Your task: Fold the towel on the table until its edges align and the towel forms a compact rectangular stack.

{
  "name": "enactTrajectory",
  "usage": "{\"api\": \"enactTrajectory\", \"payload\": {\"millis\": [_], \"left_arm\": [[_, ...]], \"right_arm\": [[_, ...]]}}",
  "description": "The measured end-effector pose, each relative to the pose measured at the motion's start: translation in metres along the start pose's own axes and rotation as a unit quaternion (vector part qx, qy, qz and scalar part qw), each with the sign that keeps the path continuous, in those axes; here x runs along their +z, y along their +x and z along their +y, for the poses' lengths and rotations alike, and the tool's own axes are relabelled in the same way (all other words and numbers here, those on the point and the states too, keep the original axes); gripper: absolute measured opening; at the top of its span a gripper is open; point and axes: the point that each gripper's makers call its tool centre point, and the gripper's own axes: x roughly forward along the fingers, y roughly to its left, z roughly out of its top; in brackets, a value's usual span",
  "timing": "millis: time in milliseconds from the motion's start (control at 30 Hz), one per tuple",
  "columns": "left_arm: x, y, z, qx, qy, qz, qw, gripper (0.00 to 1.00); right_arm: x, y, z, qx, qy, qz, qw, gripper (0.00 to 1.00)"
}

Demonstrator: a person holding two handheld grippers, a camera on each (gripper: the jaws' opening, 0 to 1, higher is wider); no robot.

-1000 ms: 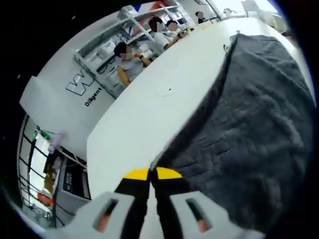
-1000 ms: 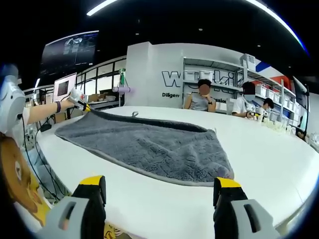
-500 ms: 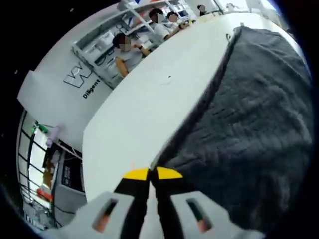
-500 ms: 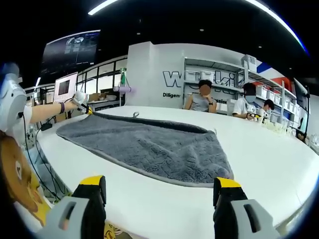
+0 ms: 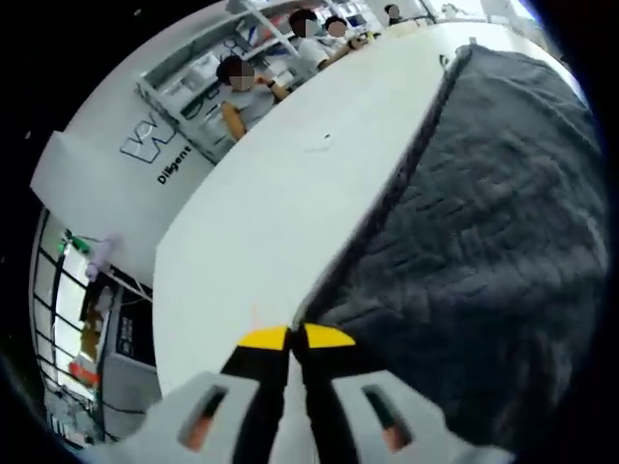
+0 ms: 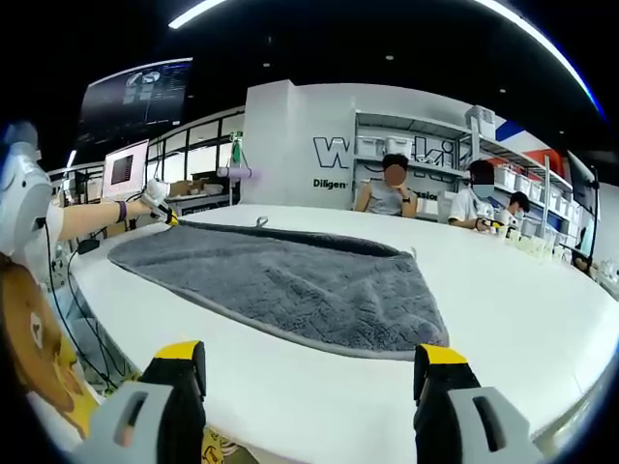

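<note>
Nearest you, your right gripper point(image 6: 309, 387) hangs over the white table's point(image 6: 319, 406) front edge with its yellow-tipped jaws spread wide and nothing between them. Beyond it the dark grey terry towel point(image 6: 280, 280) lies spread flat, unfolded, on that table. At its far left corner your left gripper point(image 5: 290, 338) has its jaws pressed together on the towel's corner hem. Over the last second that corner has barely shifted; the towel has only settled a little flatter, so in my judgement the first fold is not yet begun. Farther back, grey storage bins point(image 6: 382, 147) sit on the white wall shelves; what they hold you cannot tell
</note>
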Motion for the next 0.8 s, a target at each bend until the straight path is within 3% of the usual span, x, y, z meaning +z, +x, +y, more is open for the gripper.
{"api": "enactTrajectory", "payload": {"millis": [800], "left_arm": [[-0.0029,0.0066,-0.0009,-0.003,-0.020,0.003,0.9998,0.10]], "right_arm": [[-0.0031,0.0059,0.0019,0.003,0.003,0.002,1.0000,0.93]]}}
